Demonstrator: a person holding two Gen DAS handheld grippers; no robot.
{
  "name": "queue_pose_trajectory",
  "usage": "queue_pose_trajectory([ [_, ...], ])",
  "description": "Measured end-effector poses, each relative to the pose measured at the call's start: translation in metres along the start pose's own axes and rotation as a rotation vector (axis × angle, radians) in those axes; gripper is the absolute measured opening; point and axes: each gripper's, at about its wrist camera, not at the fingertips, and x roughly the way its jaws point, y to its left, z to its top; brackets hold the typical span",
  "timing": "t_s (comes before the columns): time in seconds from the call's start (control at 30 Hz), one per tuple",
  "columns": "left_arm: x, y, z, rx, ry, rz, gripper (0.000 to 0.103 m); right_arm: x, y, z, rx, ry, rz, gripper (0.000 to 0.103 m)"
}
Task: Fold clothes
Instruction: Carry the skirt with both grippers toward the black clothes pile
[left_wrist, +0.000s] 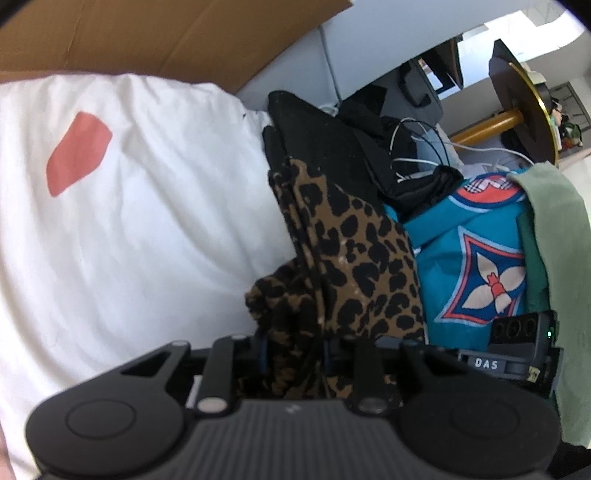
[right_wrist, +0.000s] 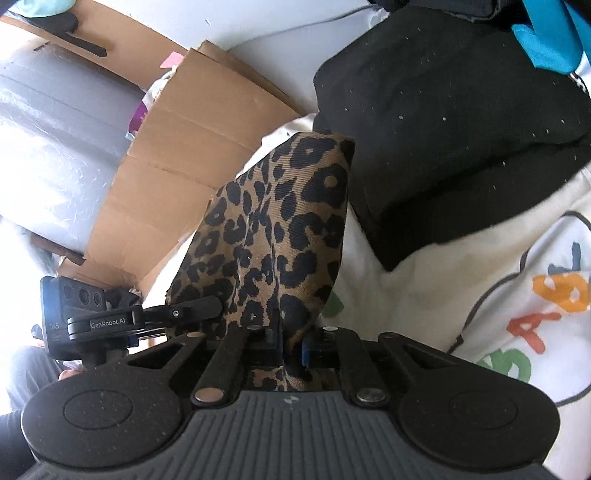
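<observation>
Leopard-print cloth (right_wrist: 273, 236) is pinched in both tools: the right gripper (right_wrist: 284, 349) is pressed together on one edge, the left gripper (left_wrist: 291, 350) clamps a bunched part. From each tool the cloth runs straight forward, lengthwise, away over the white bedding (left_wrist: 129, 221). Neither hand looks nearer. Beyond lie a black garment (right_wrist: 443, 129) and a cardboard box (right_wrist: 177, 155).

likely a lived-in home: white bedding (left_wrist: 147, 221), heaped clothes (left_wrist: 476, 251), cardboard box (right_wrist: 177, 155), charger cables (left_wrist: 417, 147).
</observation>
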Motion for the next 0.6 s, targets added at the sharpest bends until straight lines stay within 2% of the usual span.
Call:
queue_pose_trajectory([
  [0.37,-0.011,-0.019,0.011,-0.006,-0.030,0.014,0.027,-0.016,0.008,0.010,-0.007,-0.047,0.030,0.005],
  [0.6,-0.030,-0.044,0.017,0.022,-0.072,0.041,0.026,-0.031,0.026,0.019,-0.050,-0.088,0.055,0.005],
])
